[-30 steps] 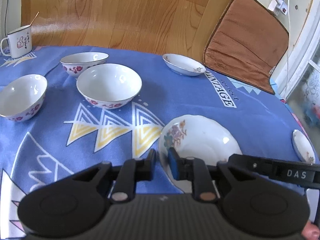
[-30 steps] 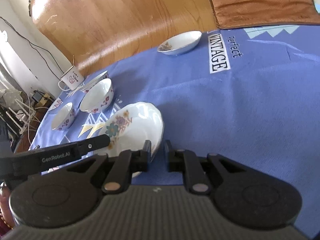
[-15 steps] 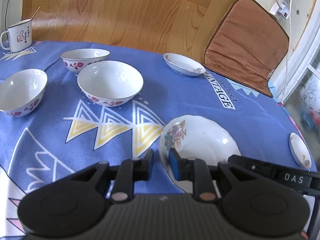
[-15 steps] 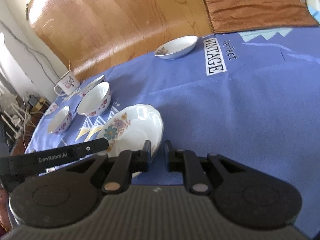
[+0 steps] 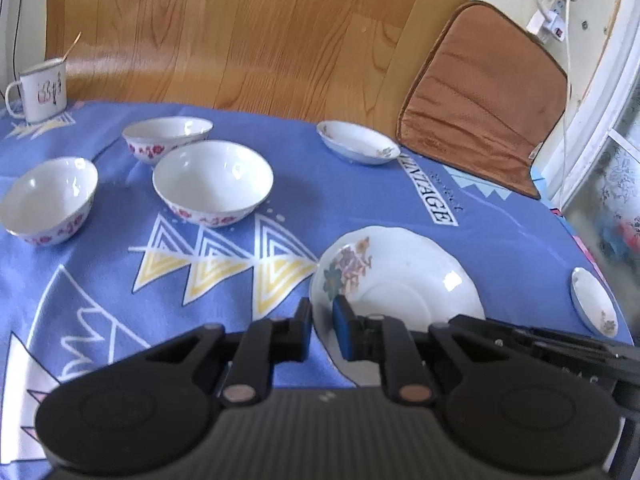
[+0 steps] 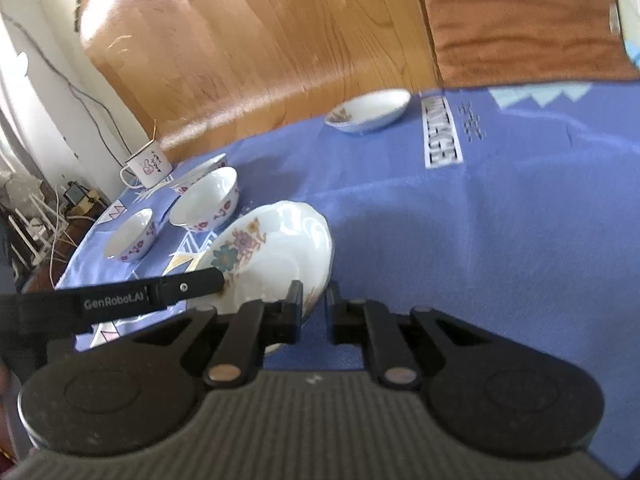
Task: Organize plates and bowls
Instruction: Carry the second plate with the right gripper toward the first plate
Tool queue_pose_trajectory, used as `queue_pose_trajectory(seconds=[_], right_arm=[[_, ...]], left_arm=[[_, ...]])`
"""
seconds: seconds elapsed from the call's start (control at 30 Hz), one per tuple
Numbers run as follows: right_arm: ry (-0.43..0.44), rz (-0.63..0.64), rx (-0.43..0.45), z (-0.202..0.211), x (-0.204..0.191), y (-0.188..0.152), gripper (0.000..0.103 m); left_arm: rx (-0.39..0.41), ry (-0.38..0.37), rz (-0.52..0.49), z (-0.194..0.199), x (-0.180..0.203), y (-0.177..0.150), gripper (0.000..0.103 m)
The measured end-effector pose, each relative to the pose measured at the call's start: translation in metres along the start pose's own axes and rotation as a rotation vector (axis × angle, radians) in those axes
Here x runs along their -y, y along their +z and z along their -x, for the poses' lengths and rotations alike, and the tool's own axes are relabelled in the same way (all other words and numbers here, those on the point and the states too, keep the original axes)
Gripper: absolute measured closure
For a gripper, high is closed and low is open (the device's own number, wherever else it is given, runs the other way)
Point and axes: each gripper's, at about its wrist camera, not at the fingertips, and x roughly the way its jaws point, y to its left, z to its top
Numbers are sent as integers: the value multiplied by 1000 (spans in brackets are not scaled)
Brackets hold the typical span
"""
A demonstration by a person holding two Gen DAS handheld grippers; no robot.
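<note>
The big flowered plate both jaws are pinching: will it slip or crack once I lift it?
Likely stiff and brittle: the flowered plate looks like glazed china. Its glossy glare suggests a slippery surface. The left gripper and right gripper each grip only a thin scalloped rim on opposite sides, so uneven lifting could tilt it loose onto the blue tablecloth.

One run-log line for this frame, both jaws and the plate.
left gripper: jaws closing on plate rim | right gripper: jaws on opposite rim | plate: tilted | bowls: untouched
</note>
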Motion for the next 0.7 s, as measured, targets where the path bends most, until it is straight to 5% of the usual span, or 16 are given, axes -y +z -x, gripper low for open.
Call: queue_pose_trajectory(seconds=[0.43,0.7], right_arm=[[-7,15,28,9,4,-7,89],[-92,-22,134,43,33,-10,88]], left_arm=[[-11,22,-46,1,19,2,90],[-32,-45,-168,-19,85,19,89]])
